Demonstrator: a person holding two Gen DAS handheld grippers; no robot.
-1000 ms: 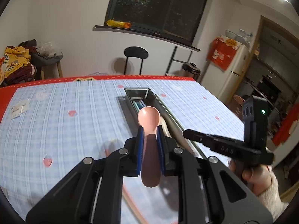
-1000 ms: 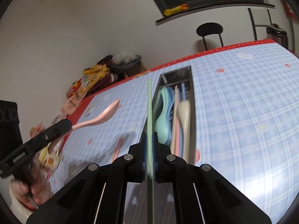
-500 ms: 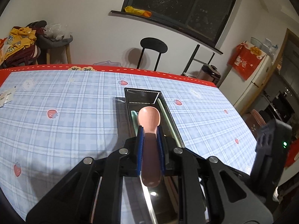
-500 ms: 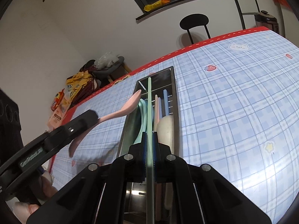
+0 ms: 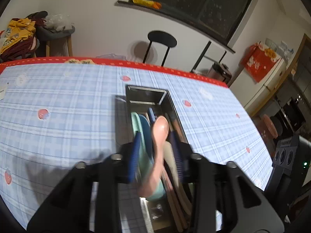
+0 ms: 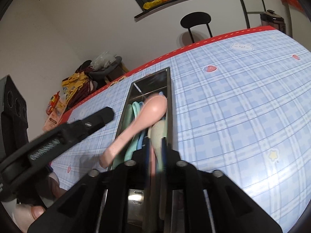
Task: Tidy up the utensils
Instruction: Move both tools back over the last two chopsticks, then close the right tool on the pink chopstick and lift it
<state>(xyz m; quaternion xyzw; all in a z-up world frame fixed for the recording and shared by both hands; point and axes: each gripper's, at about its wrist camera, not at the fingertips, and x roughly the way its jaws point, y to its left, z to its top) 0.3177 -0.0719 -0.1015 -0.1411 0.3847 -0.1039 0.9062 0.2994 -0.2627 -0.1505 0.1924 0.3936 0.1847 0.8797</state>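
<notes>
Left gripper fingers just opening, pink spoon loose between; right gripper jaws opening, nothing clearly held. Release over metal tray, handles aligned lengthwise, withdraw straight.

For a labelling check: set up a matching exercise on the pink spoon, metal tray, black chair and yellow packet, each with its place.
1 pink spoon
2 metal tray
3 black chair
4 yellow packet

A on the window ledge
B beyond the far edge of the tablecloth
C flat on that tablecloth
D tilted over the tray

Pairs: 1-D, 2-C, 3-B, 4-A
</notes>
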